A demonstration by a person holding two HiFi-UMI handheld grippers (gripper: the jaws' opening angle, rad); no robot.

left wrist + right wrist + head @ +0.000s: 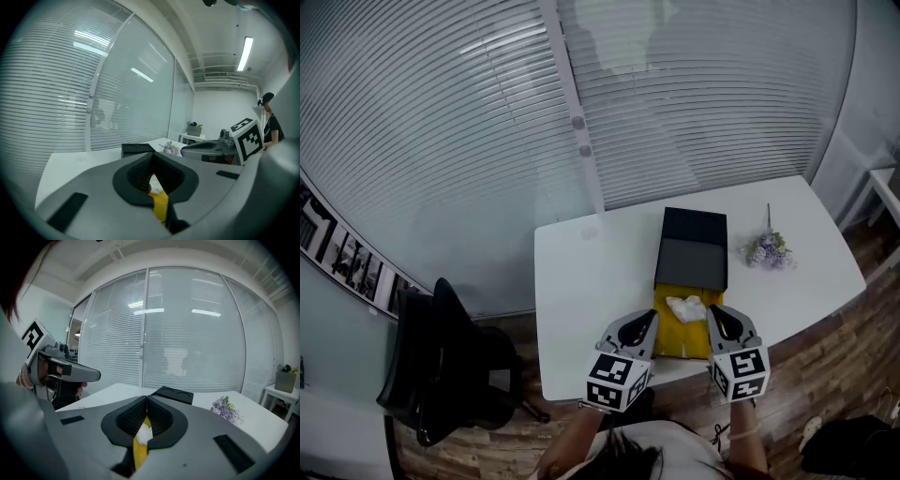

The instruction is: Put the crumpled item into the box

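A white crumpled item (685,307) lies on a yellow sheet (673,336) near the front edge of the white table (581,281). Just behind it stands an open black box (692,262). My left gripper (651,320) hovers at the sheet's left edge and my right gripper (713,314) at its right edge. Both are shut with nothing held. In the left gripper view the shut gripper (153,157) frames the yellow sheet (160,204) below. In the right gripper view the gripper (146,397) is shut, and the crumpled item (144,433) shows under it.
A sprig of purple flowers (768,250) lies right of the box. A black office chair (450,366) stands on the floor left of the table. A glass wall with blinds (487,141) runs behind the table.
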